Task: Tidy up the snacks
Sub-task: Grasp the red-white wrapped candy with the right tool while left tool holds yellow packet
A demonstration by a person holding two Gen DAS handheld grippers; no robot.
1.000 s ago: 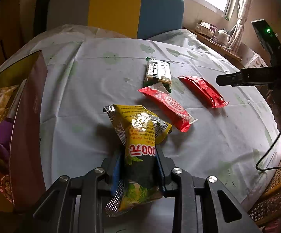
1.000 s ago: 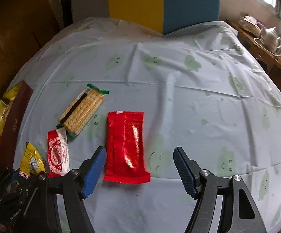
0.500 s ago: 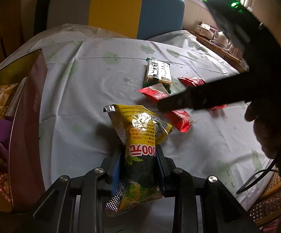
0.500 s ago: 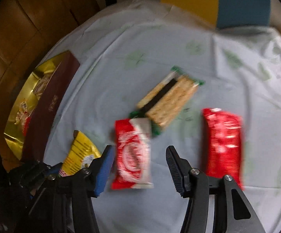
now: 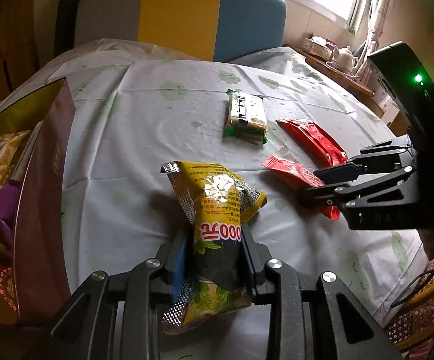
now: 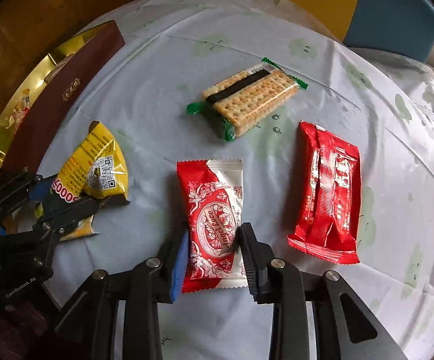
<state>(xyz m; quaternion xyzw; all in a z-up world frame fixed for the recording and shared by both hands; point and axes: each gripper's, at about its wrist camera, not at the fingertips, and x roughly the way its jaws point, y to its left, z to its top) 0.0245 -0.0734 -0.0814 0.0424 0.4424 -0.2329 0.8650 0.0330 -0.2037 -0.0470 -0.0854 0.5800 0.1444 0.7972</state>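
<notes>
Gift box (image 5: 43,180): cut off by left edge, contents partly hidden
Yellow packet (image 5: 217,210): lower middle hidden between left gripper's (image 5: 214,258) pads

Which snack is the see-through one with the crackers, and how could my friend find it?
On the pale tablecloth, look farthest from the two grippers, past both red packets. The cracker pack lies there alone: clear wrap, green ends, a dark stripe across pale crackers.
</notes>
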